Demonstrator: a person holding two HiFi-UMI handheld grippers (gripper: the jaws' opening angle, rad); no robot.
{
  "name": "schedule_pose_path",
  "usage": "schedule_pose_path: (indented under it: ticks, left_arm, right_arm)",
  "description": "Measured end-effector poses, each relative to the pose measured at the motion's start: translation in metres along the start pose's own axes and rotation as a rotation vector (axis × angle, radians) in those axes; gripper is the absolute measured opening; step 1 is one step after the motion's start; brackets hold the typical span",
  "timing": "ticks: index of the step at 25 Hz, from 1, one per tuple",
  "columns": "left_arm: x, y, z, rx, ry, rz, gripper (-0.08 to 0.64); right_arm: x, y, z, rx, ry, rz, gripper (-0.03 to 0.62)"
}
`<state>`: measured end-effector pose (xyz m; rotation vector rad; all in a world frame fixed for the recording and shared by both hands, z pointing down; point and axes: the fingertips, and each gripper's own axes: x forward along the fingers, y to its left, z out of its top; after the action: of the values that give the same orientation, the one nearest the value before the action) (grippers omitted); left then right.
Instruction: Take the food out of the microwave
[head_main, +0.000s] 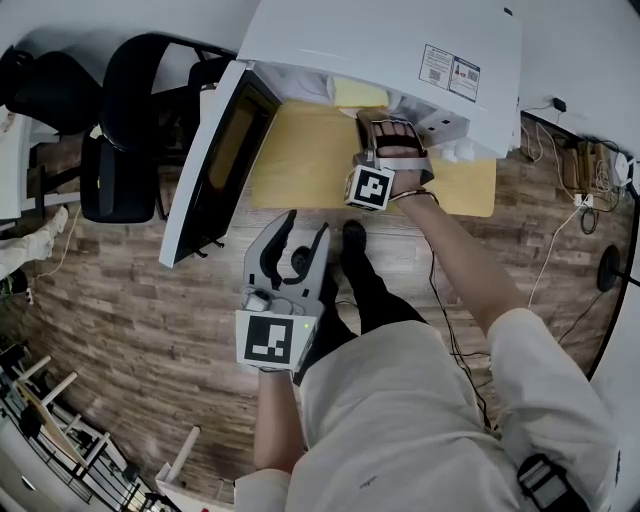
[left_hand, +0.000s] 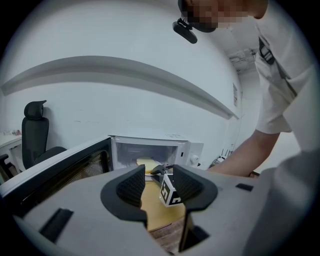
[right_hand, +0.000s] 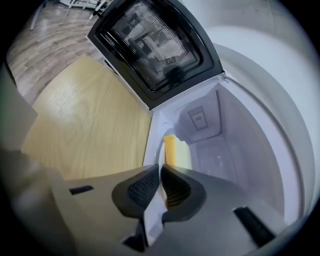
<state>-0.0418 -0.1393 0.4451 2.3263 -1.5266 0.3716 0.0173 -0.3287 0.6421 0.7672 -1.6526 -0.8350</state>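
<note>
The white microwave (head_main: 400, 50) stands on a yellow wooden table (head_main: 300, 160) with its door (head_main: 215, 165) swung wide to the left. Inside lies the food (right_hand: 172, 150), a yellow block on a white plate (right_hand: 159, 152). My right gripper (right_hand: 160, 187) reaches into the microwave's mouth, and its jaws are shut on the plate's near rim, which shows as a thin white edge between the pads. In the head view this gripper (head_main: 388, 128) sits at the cavity's front edge. My left gripper (head_main: 297, 235) hangs back over the floor, open and empty, pointing at the microwave (left_hand: 150, 155).
A black office chair (head_main: 130, 130) stands left of the open door. Cables and a power strip (head_main: 580, 165) lie on the floor at the right. The table's front edge (head_main: 330, 208) is just below the right hand. The floor is wood plank.
</note>
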Motion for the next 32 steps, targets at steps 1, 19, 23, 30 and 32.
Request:
schedule_pose_path:
  ticks: [1,19,23,30,32]
  left_arm:
    - [-0.001,-0.001,0.0,-0.001,0.002,0.0,0.164]
    - [-0.032,0.008,0.008,0.043,-0.015,-0.067,0.164]
    - [-0.05,0.013,0.005,0.054,-0.019,-0.097,0.166]
    - [-0.086,0.018,0.006,0.106,-0.048,-0.163,0.165]
    - [-0.095,0.018,0.006,0.118,-0.058,-0.184,0.164]
  right_arm:
    - [-0.002,-0.002,0.0,-0.017,-0.003,-0.019,0.018]
    - [-0.042,-0.016,0.007,-0.088,-0.005,-0.169,0.005]
    - [-0.063,-0.022,0.014,-0.074,0.013,-0.194,0.005]
    - [-0.1,-0.002,0.021,-0.019,0.026,-0.234,0.005]
    - [-0.128,-0.017,0.031,-0.045,0.05,-0.229,0.005]
